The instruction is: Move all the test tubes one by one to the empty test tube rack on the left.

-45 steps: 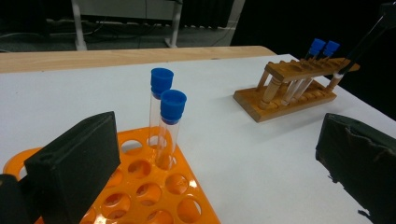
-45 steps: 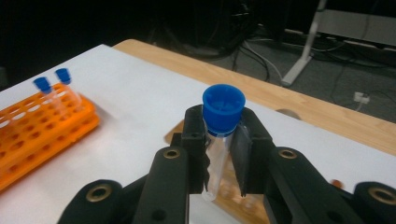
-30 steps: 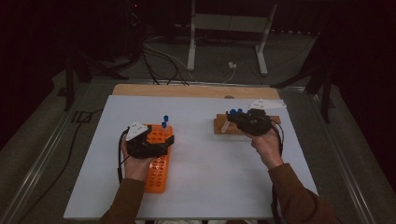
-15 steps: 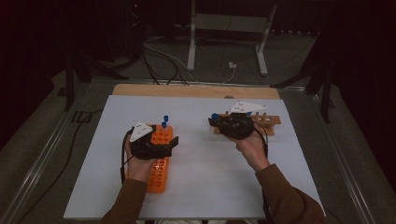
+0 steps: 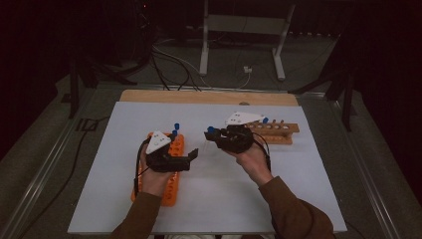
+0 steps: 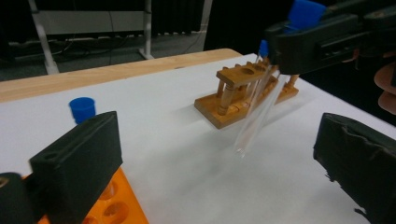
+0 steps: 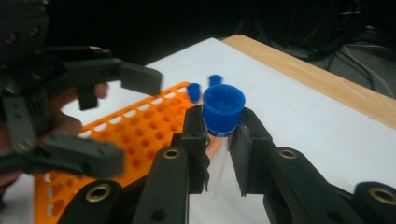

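- Dark room all round, with cables and a stand behind; we work on a white table (image 5: 278,199) with a wooden strip along its far edge.
- Our right gripper (image 7: 219,154) is clenched on a clear test tube (image 6: 254,121) just under its blue cap (image 7: 223,108); in the left gripper view the tube hangs tilted from the jaws, clear of the table, between the wooden rack (image 5: 273,132) and the orange rack (image 5: 171,169).
- Our left gripper (image 5: 191,155) has its jaws apart and grasps nothing; it sits over the orange rack, near the tube but not touching it.
- Risk, as we judge it: the grip is high and the tube is slanted, so its bottom could strike the orange rack's top instead of entering a hole, and slide or pivot in the pads.
- Two blue-capped tubes (image 7: 204,88) already stand at the rack's far end; we could knock them in passing.
- The two grippers are close, so they could bump.
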The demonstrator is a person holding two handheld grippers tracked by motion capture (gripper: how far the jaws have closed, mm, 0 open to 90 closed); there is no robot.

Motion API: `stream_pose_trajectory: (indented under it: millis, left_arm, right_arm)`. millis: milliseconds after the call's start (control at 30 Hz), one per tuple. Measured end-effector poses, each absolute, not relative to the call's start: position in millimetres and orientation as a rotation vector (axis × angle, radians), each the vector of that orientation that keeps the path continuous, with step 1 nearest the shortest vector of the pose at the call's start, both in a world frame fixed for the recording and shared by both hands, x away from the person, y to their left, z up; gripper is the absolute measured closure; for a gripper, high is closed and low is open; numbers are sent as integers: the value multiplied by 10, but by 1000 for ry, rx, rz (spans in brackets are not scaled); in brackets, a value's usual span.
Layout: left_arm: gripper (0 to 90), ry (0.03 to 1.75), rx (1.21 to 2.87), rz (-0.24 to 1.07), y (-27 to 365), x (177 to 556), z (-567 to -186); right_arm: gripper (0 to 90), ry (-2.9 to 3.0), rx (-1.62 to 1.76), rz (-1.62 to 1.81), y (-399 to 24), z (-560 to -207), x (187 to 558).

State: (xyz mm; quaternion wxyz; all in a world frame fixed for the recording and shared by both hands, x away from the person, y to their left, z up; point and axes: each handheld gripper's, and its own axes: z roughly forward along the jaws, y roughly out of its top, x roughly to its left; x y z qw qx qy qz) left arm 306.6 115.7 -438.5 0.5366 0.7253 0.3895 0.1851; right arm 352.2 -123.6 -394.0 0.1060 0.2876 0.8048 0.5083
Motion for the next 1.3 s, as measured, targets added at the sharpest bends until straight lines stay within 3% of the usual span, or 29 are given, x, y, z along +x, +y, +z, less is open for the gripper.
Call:
stream_pose_trajectory:
  millis: [233,367,467,600,800,1100,1300]
  left_arm:
    - [85,881,1780,481,1052,3024,-4369]
    - [178,869,1791,513,1023,3002,-4357]
    - [304,858,1795,527,1013,2990,-4357]
    - [547,823,1800,524,1019,2975,-4357]
    - [709,807,1817,529,1004,2968,-4369]
    - [779,812,1817,533,1022,2974,-4390]
    - [781,835,1812,523,1059,2996,-4421]
  right_arm:
    - [765,2414,820,1504,-1070,-3975,3479]
    - [765,2433,811,1512,-1002,-3992,3453]
    - [764,2440,800,1520,-962,-3994,3438]
    - [764,2450,792,1532,-920,-3994,3426]
    - [764,2461,790,1536,-879,-3992,3418]
    - [760,2469,795,1537,-862,-3985,3423]
    - [588,2438,806,1575,-905,-3954,3438]
